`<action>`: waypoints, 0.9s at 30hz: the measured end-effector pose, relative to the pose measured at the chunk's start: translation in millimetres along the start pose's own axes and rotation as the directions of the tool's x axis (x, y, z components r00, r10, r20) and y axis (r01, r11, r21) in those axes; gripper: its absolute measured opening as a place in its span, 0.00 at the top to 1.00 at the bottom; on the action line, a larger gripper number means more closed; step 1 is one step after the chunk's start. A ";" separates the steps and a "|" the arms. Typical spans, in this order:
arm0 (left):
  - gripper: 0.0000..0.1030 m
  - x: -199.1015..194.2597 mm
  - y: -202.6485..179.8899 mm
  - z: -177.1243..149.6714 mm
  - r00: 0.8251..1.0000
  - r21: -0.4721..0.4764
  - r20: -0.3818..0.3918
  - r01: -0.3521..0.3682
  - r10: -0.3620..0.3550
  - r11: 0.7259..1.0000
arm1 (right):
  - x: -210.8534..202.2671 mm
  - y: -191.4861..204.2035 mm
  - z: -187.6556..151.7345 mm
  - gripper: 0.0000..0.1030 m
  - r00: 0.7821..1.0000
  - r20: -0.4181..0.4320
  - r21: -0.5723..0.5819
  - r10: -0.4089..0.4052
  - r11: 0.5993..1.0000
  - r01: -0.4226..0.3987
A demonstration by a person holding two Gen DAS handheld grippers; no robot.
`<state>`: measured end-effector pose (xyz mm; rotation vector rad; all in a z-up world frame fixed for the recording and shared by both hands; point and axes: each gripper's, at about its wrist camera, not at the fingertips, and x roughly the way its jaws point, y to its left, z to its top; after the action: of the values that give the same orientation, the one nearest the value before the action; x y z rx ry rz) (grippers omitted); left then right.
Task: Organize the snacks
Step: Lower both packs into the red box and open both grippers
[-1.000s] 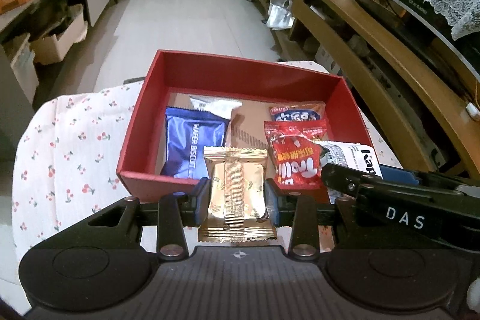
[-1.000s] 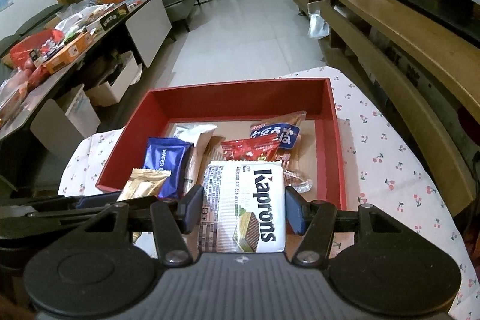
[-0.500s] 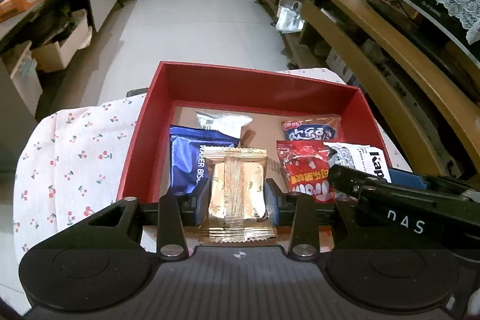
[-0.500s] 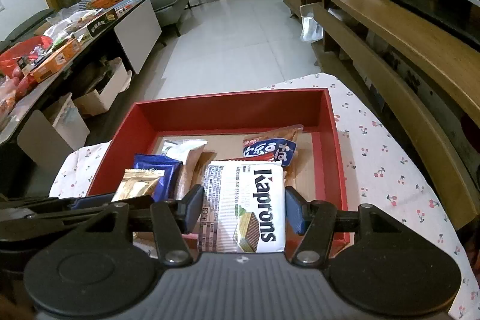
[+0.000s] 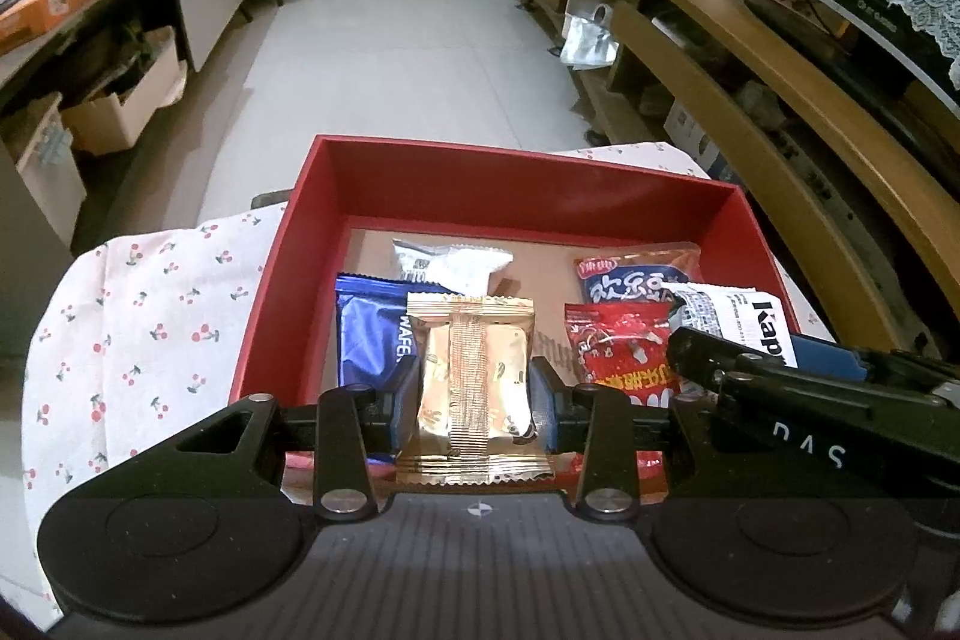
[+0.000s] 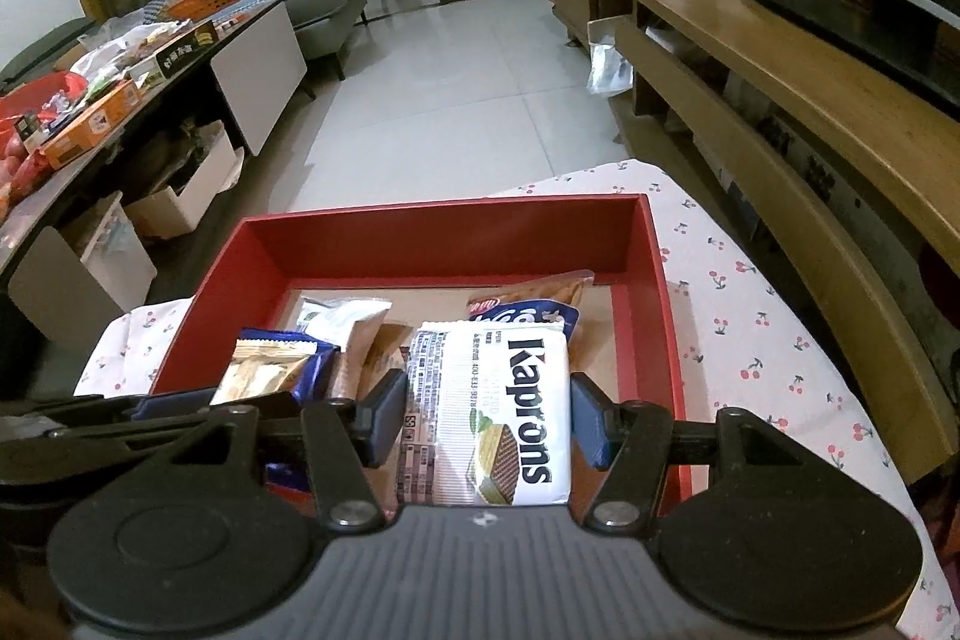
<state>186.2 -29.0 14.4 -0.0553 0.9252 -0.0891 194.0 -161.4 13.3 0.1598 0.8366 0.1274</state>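
Note:
A red box (image 5: 522,163) (image 6: 444,226) stands on the cherry-print cloth and holds a blue wafer packet (image 5: 369,334), a white packet (image 5: 450,265), a red packet (image 5: 618,346) and a red-blue packet (image 5: 636,274). My left gripper (image 5: 474,394) is shut on a gold snack packet (image 5: 474,382) above the box's near edge. My right gripper (image 6: 486,418) is shut on a white Kaprons wafer packet (image 6: 492,418), held over the box's near right part. Each gripper shows at the edge of the other's view.
The cherry-print cloth (image 5: 150,304) (image 6: 756,328) covers the small table under the box. A wooden TV bench (image 6: 780,58) runs along the right. A cluttered low table (image 6: 120,58) stands at the left. White tiled floor (image 5: 390,40) lies beyond.
Both grippers have moved forward over the box with their packets still held. The near wall of the box has slid under the fingers.

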 end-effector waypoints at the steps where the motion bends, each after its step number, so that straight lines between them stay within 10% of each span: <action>1: 0.56 1.1 -0.2 0.4 1.000 0.001 0.000 -0.002 0.002 1.000 | 1.1 -0.4 0.1 0.37 1.000 0.001 0.000 -0.001 1.000 0.001; 27: 0.56 33.3 2.3 0.9 0.998 -0.006 -0.031 -0.049 0.049 0.999 | 34.9 4.7 0.6 0.37 0.999 -0.014 -0.056 -0.050 0.997 0.049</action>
<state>206.9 -30.1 -11.7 -0.0381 0.9568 -0.0412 217.3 -150.7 -10.8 0.0861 0.8513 0.1051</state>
